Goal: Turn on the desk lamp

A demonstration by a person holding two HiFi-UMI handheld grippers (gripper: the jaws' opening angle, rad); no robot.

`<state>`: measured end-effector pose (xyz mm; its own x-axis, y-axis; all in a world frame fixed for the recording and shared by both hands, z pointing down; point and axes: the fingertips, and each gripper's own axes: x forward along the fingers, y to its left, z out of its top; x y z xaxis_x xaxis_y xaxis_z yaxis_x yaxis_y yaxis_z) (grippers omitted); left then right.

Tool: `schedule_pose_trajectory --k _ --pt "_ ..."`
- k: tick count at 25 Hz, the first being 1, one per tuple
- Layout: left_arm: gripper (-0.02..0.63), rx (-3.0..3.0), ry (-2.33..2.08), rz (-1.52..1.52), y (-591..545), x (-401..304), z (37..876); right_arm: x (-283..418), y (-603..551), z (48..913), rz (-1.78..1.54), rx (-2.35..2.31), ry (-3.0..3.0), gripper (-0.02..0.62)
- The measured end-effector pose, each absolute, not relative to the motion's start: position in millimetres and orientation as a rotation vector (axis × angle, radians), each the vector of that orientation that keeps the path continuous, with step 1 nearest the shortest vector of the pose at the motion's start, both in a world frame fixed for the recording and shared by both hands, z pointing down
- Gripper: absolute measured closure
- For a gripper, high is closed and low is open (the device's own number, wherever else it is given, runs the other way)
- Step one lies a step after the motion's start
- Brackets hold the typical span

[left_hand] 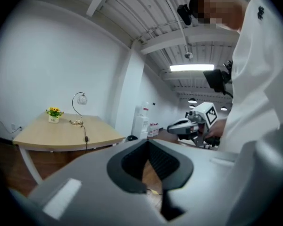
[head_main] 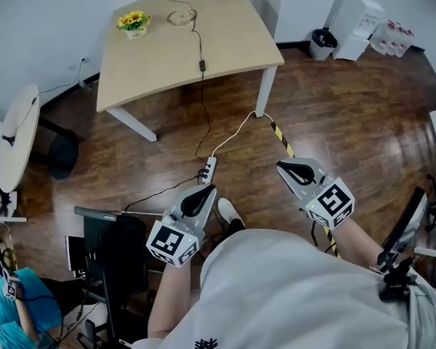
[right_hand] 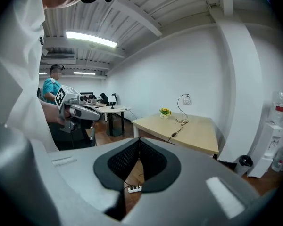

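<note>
Approach step: your left gripper [head_main: 201, 190] and right gripper [head_main: 285, 166], both jaws pressed together and empty, sit at 6 o'clock. Slim chrome arched desk lamp [head_main: 180, 14] stands at 12 o'clock on the pale wooden table [head_main: 232, 42]; its black inline cord switch [head_main: 202, 65] lies near the front edge. Next, you likely cross the open floor [head_main: 349, 100], skirting the white power strip [head_main: 208, 170].

I note a matt pale wooden desk top [head_main: 229, 46], a glossy dark wood-plank floor [head_main: 349, 122], and a thin curved shiny-metal desk lamp [right_hand: 178, 106].
</note>
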<state>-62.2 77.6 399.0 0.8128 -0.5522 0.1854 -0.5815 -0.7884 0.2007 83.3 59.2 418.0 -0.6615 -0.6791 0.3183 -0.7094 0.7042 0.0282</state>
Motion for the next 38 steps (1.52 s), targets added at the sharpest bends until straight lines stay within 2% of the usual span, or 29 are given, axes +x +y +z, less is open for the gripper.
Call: schedule_pose_trajectory --k 10,20,30,38 --pt "0.589 2.74 -0.859 0.164 -36.2 -108.4 398.7 25.9 -60.6 402.8 0.137 1.078 -2.624 0.591" --pt "0.589 2.707 -0.916 0.179 -117.3 -124.2 406.1 21.6 -153.8 436.1 0.174 1.011 -2.589 0.591" --pt "0.589 2.658 -1.037 0.183 -226.9 -117.5 391.7 8.8 -302.2 457.0 0.11 0.812 -2.589 0.591" --pt "0.589 2.595 -1.138 0.184 -281.7 -111.0 392.9 -16.8 -389.4 510.0 0.059 0.588 -2.518 0.591"
